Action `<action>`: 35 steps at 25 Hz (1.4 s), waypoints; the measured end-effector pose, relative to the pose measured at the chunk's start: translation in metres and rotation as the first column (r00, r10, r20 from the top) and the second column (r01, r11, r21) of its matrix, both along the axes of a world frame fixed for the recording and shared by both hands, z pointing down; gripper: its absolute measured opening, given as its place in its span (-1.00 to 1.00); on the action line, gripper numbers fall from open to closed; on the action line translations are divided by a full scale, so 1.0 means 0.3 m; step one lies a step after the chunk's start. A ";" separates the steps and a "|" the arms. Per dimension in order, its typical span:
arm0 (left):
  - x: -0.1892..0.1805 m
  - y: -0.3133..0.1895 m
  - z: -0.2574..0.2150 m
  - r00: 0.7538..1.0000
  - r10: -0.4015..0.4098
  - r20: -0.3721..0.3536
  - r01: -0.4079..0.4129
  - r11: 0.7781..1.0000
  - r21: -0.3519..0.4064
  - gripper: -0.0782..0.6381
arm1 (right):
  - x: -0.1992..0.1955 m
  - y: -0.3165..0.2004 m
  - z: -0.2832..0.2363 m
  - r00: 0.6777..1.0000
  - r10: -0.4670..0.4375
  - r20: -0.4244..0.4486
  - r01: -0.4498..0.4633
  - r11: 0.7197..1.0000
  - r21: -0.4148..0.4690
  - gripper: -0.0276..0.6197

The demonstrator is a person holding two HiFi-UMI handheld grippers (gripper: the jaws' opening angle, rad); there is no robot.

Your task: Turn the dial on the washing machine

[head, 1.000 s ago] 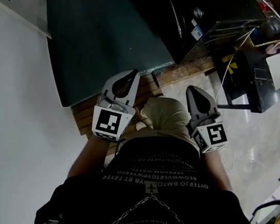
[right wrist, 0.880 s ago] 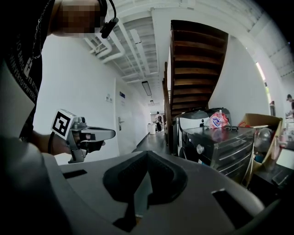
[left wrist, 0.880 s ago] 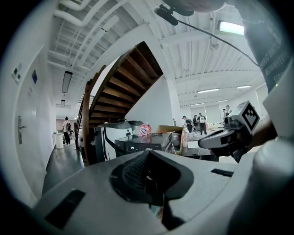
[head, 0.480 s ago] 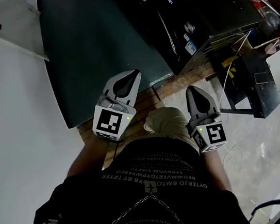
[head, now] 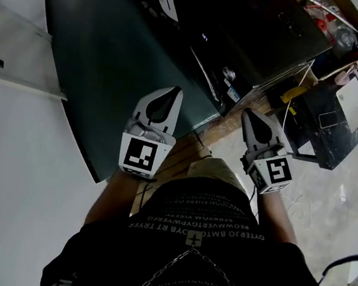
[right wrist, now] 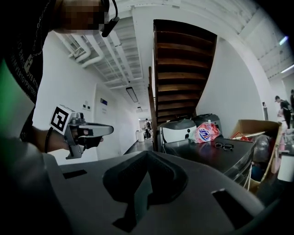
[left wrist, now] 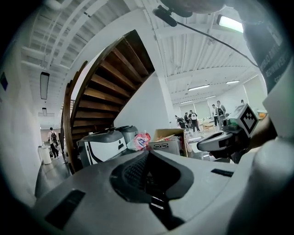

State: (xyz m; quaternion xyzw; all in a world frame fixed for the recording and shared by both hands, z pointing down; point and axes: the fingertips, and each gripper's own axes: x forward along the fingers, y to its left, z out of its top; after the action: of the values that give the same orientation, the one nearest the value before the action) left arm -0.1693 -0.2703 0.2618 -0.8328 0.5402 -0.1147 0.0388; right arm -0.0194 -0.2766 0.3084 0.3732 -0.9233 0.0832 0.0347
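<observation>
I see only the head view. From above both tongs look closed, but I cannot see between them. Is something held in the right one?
Observer: No. In the right gripper view the right tongs are together, and nothing is between them.
Operator: And the left one, please?
Observer: The left gripper view shows the left tongs together too, and empty.
Operator: What stands beyond the dark machine? My view ends at its top.
Observer: A wooden staircase rises beyond it, its steps seen from below.
</observation>
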 end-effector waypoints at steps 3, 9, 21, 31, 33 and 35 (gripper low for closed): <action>0.003 -0.043 -0.044 1.000 0.004 0.003 -0.004 1.000 -0.006 -0.76 | -0.005 -0.071 -0.038 1.000 -0.003 0.012 0.004 1.000 -0.008 -0.92; -0.055 -0.069 -0.059 0.999 -0.028 0.028 0.029 0.998 -0.055 -0.76 | -0.033 -0.123 -0.070 1.000 -0.014 0.026 0.014 1.000 -0.007 -0.92; -0.144 -0.172 -0.048 1.000 0.025 0.006 -0.024 0.993 -0.113 -0.76 | -0.118 -0.207 -0.021 0.999 0.050 0.003 -0.050 0.996 -0.069 -0.92; -0.342 -0.441 -0.017 0.985 0.168 -0.027 -0.170 0.981 -0.097 -0.76 | -0.272 -0.358 0.019 0.975 0.213 -0.058 -0.218 0.970 -0.105 -0.93; -0.383 -0.497 -0.013 0.979 0.200 -0.041 -0.203 0.975 -0.094 -0.77 | -0.310 -0.389 0.027 0.966 0.245 -0.079 -0.253 0.961 -0.113 -0.92; -0.420 -0.546 -0.016 0.970 0.236 -0.048 -0.240 0.967 -0.088 -0.76 | -0.346 -0.423 0.036 0.955 0.279 -0.102 -0.290 0.949 -0.123 -0.92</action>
State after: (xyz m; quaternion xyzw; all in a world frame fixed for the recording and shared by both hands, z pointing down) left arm -0.2954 -0.4341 0.2569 -0.8945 0.4310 -0.1188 0.0031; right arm -0.1234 -0.4033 0.3191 0.5023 -0.8498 0.1346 0.0864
